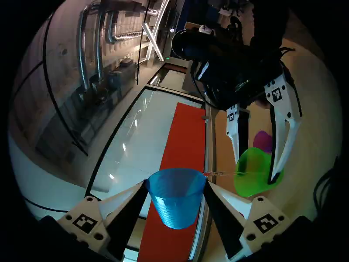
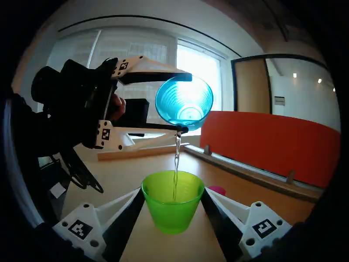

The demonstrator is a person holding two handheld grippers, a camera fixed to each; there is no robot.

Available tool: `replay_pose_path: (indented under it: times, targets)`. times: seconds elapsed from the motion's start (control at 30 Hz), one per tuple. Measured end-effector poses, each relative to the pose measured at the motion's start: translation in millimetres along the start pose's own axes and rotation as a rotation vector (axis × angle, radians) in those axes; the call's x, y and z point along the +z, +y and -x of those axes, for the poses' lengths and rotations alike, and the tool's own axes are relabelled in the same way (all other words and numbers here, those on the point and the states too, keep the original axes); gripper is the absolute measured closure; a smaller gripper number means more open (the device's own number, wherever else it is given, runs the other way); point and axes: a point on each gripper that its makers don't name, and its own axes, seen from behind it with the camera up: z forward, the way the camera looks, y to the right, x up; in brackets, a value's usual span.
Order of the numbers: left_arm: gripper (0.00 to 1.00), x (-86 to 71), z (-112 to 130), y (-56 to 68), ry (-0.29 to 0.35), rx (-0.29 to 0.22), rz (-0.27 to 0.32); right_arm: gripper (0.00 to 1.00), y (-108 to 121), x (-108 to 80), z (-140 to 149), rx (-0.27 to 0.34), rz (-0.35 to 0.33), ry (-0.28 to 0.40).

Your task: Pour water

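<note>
— Above the wooden table [image 2: 131, 174], which tool holds which cup?

— Left gripper [image 2: 185, 103]: fingers closed to the width of the blue cup [image 2: 184, 101], one pressing on each side of its wall, with the cup tipped nearly onto its side. Right gripper [image 2: 173, 194]: fingers likewise pressed on both sides of the green cup [image 2: 173, 214], which is held upright directly beneath. A thin stream of water [image 2: 176, 153] falls from the blue rim into the green cup's mouth.

— And where could it fail?

— Three places, as I judge it. (a) The stream is narrow and lands near the middle of the green mouth. A small sideways drift of either hand would put it on the rim or on the table. (b) Tipping the blue cup further would thicken the flow and could throw it past the far wall, toward the red partition [image 2: 279, 139]. (c) Both cups taper and look like smooth plastic, so a slack grip could let the tilted blue one slide forward out of its fingers.

— Can the green cup overflow?

— Its level cannot be read through the tinted wall, so I cannot tell how near full it is. A small pink object [image 2: 217, 190] sits on the table just behind the green cup and would likely get wet first.
</note>
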Motion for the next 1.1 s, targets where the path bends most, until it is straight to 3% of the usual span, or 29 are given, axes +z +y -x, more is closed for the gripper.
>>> replay_pose_path:
  times: [0.37,1.1]
  targets:
    - [0.11,0.0,-0.6,-6.7,0.001,0.018,-0.004,0.08,0.7,-0.8,-3.4,-0.005,0.003,0.004]
    - [0.11,-1.0,-2.5,-6.4,0.002,0.048,-0.004,0.08,3.6,-0.1,-5.1,-0.010,0.009,0.009]
